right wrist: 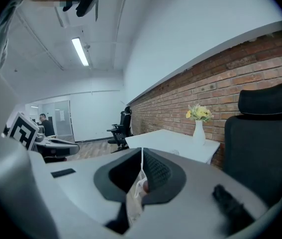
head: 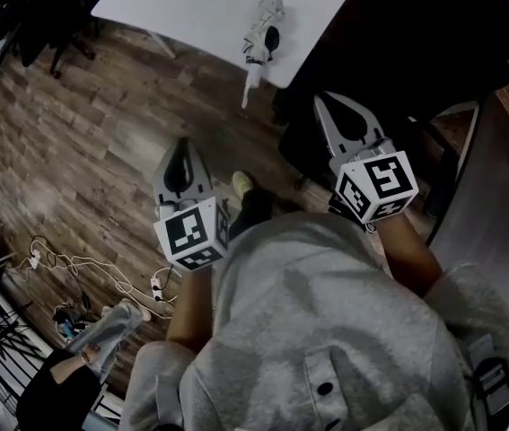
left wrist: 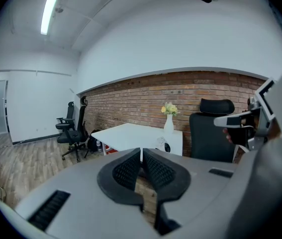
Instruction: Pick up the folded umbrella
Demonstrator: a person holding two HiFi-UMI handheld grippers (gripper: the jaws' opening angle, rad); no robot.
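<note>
The folded umbrella (head: 263,32) is pale with a dark patch and lies at the near edge of the white table (head: 191,3), its handle poking out past the edge. In the left gripper view the umbrella (left wrist: 163,144) is a small bundle on the table's near corner, straight beyond the jaws. My left gripper (head: 180,144) is over the wood floor, well short of the table, jaws shut and empty (left wrist: 141,151). My right gripper (head: 321,100) is level with the table's corner, to the right of the umbrella, also shut with nothing held (right wrist: 141,151).
A black high-backed office chair (head: 416,43) stands right of the table, under my right gripper. A white vase with flowers (left wrist: 168,123) stands at the table's far end by the brick wall. Black chairs (head: 34,12) stand far left. Cables (head: 83,268) and a seated person (head: 65,384) are behind.
</note>
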